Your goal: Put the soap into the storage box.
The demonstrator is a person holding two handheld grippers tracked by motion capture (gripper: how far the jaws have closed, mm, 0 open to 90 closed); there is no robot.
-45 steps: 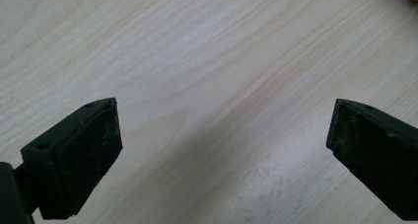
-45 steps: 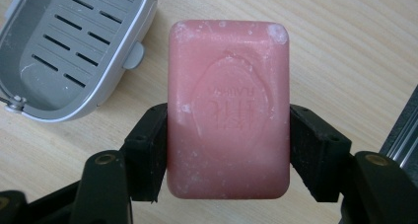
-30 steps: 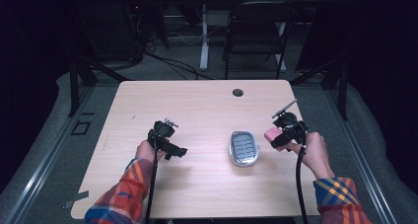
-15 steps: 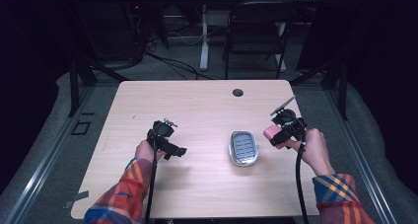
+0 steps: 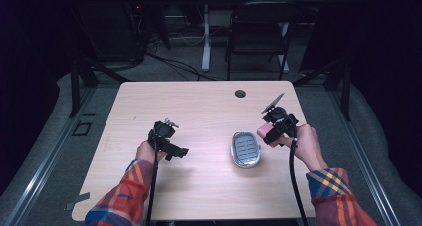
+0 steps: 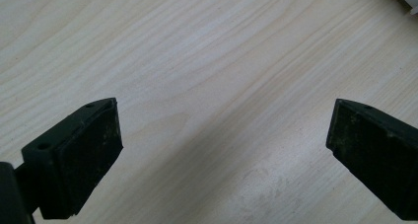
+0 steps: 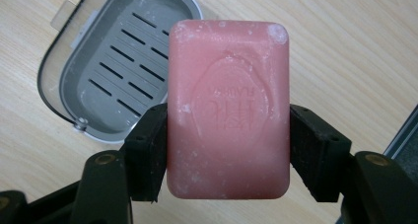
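The pink soap bar (image 7: 228,108) sits clamped between the two black jaws of the right gripper (image 7: 228,150), whose pads press on its long sides while its broad stamped face, with a raised oval emblem and some pale crumbs on it, is turned toward the camera in the right gripper view. In the high view the same soap bar (image 5: 265,131) shows as a small pink block at the front of the right gripper (image 5: 271,132), held above the table (image 5: 199,111) and just to the right of the soap dish (image 5: 246,149), not touching it. The soap dish (image 7: 116,66) is a grey oval tray with rows of drain slots in its floor and a clear rim around it; it lies flat on the light wood, and in the right gripper view it appears behind and to the left of the bar, partly covered by it. The right hand (image 5: 303,146) grips the tool from the person's side of the table, with a plaid sleeve (image 5: 333,186) at the wrist and a black cable trailing down. The left gripper (image 5: 166,139) rests well apart on the left half of the table, held by the left hand (image 5: 149,151). In the left gripper view its jaws stand wide apart with bare wood grain between them. A small dark round hole (image 5: 240,93) sits near the table's far edge.
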